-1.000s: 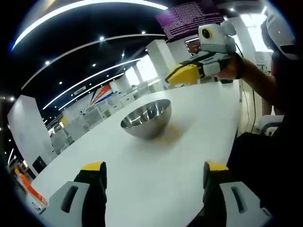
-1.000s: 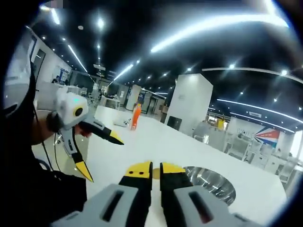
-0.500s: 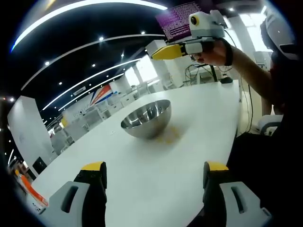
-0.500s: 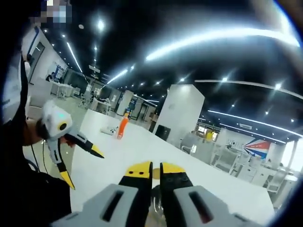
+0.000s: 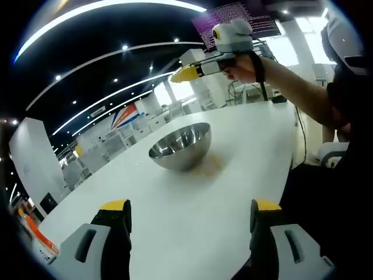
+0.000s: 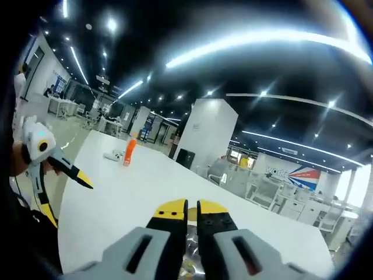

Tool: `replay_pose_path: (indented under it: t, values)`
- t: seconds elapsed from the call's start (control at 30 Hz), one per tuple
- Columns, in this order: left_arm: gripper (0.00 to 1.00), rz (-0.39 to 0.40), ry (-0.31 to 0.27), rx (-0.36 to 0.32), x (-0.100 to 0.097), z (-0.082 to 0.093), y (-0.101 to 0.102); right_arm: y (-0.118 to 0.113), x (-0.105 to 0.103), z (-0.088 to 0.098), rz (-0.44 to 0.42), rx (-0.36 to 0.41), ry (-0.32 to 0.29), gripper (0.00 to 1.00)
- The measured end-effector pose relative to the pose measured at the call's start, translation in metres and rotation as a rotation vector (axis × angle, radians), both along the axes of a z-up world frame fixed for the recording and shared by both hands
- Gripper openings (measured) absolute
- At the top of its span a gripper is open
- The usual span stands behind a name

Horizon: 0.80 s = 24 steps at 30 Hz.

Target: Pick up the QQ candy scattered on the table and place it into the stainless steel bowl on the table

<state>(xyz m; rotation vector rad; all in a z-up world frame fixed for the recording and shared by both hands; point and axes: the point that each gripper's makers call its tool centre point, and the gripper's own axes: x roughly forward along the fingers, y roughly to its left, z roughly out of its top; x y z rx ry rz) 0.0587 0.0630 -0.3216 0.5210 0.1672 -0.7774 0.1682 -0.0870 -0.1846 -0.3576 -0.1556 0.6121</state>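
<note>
Jaws of left gripper wide apart over table; bowl ahead; right gripper raised above it.

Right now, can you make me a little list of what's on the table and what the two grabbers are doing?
table: white table
bowl: stainless steel bowl, upright, near the middle of the table
candy: yellowish patch on the table beside the bowl, too blurry to count
left gripper: open, low over the table
right gripper: jaws close together, raised above the bowl; contents cannot be told
far end: orange object
</note>
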Motion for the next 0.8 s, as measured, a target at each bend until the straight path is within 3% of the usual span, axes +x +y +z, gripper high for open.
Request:
replay_pose_path:
  t: [0.2, 0.47, 0.6, 0.8]
  values:
    - [0.84, 0.003, 0.002, 0.0, 0.0, -0.001, 0.002, -0.012, 0.031, -0.025, -0.055, -0.02, 0.05, 0.06]
    - [0.84, 0.006, 0.007, 0.0, 0.0, -0.003, 0.004, -0.023, 0.054, -0.054, -0.099, -0.023, 0.109, 0.06]
    - [0.84, 0.003, 0.008, 0.0, 0.0, -0.004, 0.004, -0.026, 0.062, -0.074, -0.111, -0.044, 0.144, 0.07]
    - [0.84, 0.007, 0.01, 0.002, 0.0, -0.005, 0.005, -0.028, 0.066, -0.089, -0.126, -0.065, 0.171, 0.07]
